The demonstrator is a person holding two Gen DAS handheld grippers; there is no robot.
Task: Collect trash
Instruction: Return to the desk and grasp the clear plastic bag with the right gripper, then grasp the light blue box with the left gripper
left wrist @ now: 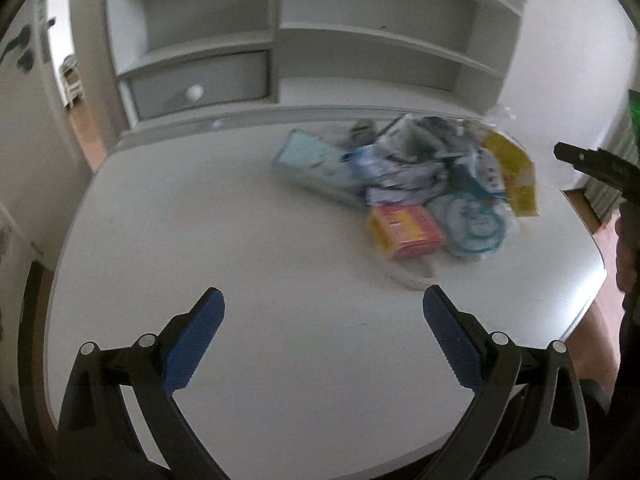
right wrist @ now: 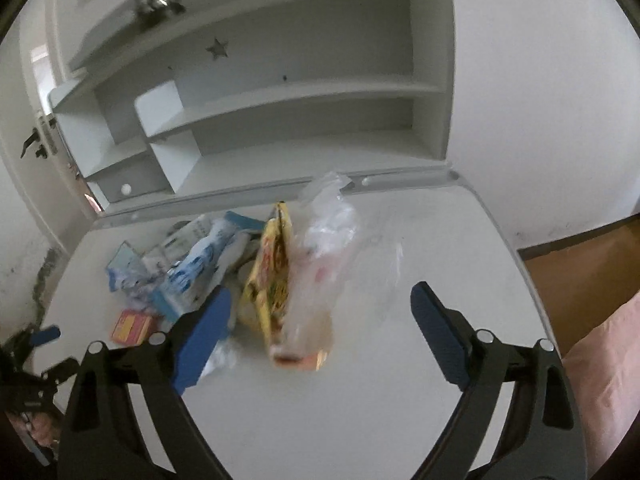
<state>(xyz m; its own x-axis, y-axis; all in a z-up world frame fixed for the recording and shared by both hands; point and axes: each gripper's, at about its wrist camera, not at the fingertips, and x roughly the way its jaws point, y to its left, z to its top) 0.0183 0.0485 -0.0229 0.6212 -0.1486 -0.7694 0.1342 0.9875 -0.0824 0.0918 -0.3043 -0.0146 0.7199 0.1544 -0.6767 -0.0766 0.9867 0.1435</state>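
A pile of trash lies on the white table (left wrist: 240,240): a light blue box (left wrist: 308,164), blue-white wrappers (left wrist: 396,176), a pink and yellow carton (left wrist: 404,230), a round teal packet (left wrist: 472,220) and a yellow packet (left wrist: 512,172). My left gripper (left wrist: 322,300) is open and empty, in front of the pile. My right gripper (right wrist: 320,296) is open and empty, its jaws either side of the yellow packet (right wrist: 272,276) and a clear plastic bag (right wrist: 328,240). The wrappers (right wrist: 192,264) and carton (right wrist: 132,326) lie left of it.
A white shelf unit (left wrist: 360,40) with a grey drawer (left wrist: 200,80) stands at the table's back edge. The right gripper's tip (left wrist: 592,160) shows at the right in the left wrist view. A doorway (left wrist: 64,72) is at far left. Brown floor (right wrist: 580,264) lies right of the table.
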